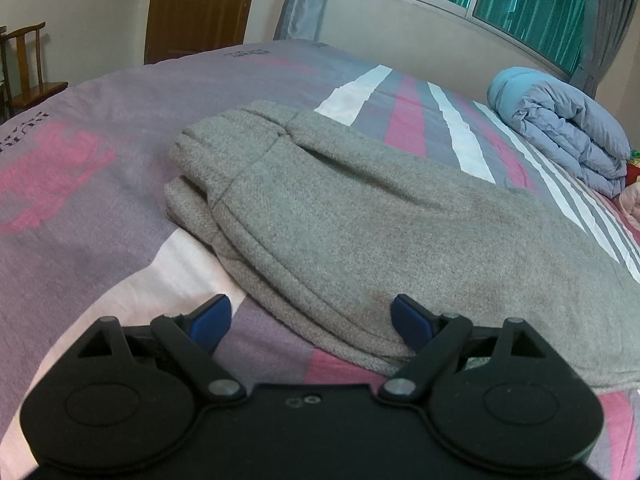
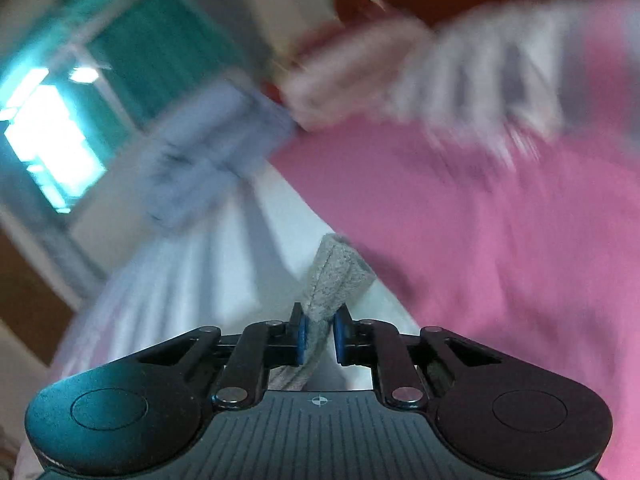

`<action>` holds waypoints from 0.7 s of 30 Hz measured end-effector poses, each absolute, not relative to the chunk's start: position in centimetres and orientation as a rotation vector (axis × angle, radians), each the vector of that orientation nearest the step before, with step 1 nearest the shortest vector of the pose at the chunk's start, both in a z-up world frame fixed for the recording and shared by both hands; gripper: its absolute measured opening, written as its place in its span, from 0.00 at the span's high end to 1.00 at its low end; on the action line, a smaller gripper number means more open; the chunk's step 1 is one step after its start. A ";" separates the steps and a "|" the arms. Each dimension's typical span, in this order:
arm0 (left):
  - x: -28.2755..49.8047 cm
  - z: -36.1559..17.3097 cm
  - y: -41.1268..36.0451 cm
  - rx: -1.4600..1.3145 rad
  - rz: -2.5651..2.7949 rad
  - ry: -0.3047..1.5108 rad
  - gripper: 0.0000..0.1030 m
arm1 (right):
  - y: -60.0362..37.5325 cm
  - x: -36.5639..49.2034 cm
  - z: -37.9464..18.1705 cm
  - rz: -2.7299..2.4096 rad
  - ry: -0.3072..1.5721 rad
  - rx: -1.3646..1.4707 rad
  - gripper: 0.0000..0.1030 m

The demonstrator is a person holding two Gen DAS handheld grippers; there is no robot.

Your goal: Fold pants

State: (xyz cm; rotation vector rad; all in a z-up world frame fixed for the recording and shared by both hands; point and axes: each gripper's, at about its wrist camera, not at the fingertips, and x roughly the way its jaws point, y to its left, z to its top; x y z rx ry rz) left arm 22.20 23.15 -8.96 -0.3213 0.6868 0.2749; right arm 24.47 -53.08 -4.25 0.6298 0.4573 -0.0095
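**Mei:** Bedroom, with a wide bed (image 1: 100, 128) under a purple and pink striped sheet, a window with green curtains behind it, and a folded blue quilt (image 1: 568, 128) near the far edge. Where are the pants?

**Tomas:** The grey pants (image 1: 340, 216) lie on the bed in the left wrist view, bunched in layers, waistband to the far side. The left tool (image 1: 310, 320) hangs just above the near edge with its jaws wide apart. One blue pad is over the cloth, the other over the bare sheet. It grips nothing.

**Mei:** And the right one?

**Tomas:** The right tool (image 2: 319, 336) is closed narrow on a strip of the same grey cloth (image 2: 332, 276), which stands up between the blue pads. The picture around it is strongly blurred, so I cannot tell which part of the pants this strip is. It looks like a hem or a cuff.

**Mei:** What could go wrong from here?

**Tomas:** I think the grip is thin. Only a small edge sits between the pads, so a fast pull could make the cloth slip out. Also the left tool holds nothing down. If the right one lifts, the whole pile may drag over the sheet and the fold will be crooked.

**Mei:** Anything more?

**Tomas:** The layers are already uneven. Folding over them without smoothing may lock in the wrinkles.
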 end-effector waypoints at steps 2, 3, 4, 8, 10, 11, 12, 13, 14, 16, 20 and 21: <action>22.2 -9.1 23.1 -0.319 0.277 0.682 0.20 | -52.7 23.8 -2.5 0.002 0.404 0.580 0.87; 22.2 -9.1 23.0 -0.320 0.278 0.682 0.20 | -52.7 24.0 -2.7 -0.012 0.412 0.581 0.87; 22.2 -9.1 23.0 -0.320 0.279 0.682 0.20 | -52.9 24.7 -3.8 -0.037 0.445 0.589 0.87; 22.1 -9.1 23.3 -0.328 0.275 0.686 0.20 | -53.9 27.1 -11.0 -0.149 0.655 0.745 0.79; 22.1 -9.1 23.3 -0.331 0.272 0.683 0.20 | -53.6 25.6 -10.1 -0.185 0.599 0.762 0.67; 22.0 -9.2 23.4 -0.332 0.272 0.674 0.20 | -53.0 24.2 -9.4 -0.236 0.554 0.741 0.64; 21.8 -9.2 23.4 -0.335 0.272 0.665 0.20 | -52.4 22.8 -8.7 -0.283 0.510 0.725 0.64; 21.7 -9.2 23.4 -0.337 0.272 0.656 0.20 | -51.7 21.6 -8.4 -0.294 0.480 0.724 0.64; 21.4 -9.0 23.3 -0.339 0.275 0.650 0.20 | -50.9 20.4 -8.2 -0.277 0.454 0.730 0.64; 20.6 -8.2 23.4 -0.346 0.313 0.599 0.36 | -49.1 18.8 -7.9 -0.244 0.424 0.706 0.64; 19.7 -6.7 24.9 -0.382 0.354 0.488 0.48 | -45.6 17.4 -8.0 -0.232 0.444 0.633 0.64; 19.8 -6.5 25.3 -0.390 0.353 0.484 0.48 | -45.3 17.7 -7.6 -0.217 0.451 0.623 0.64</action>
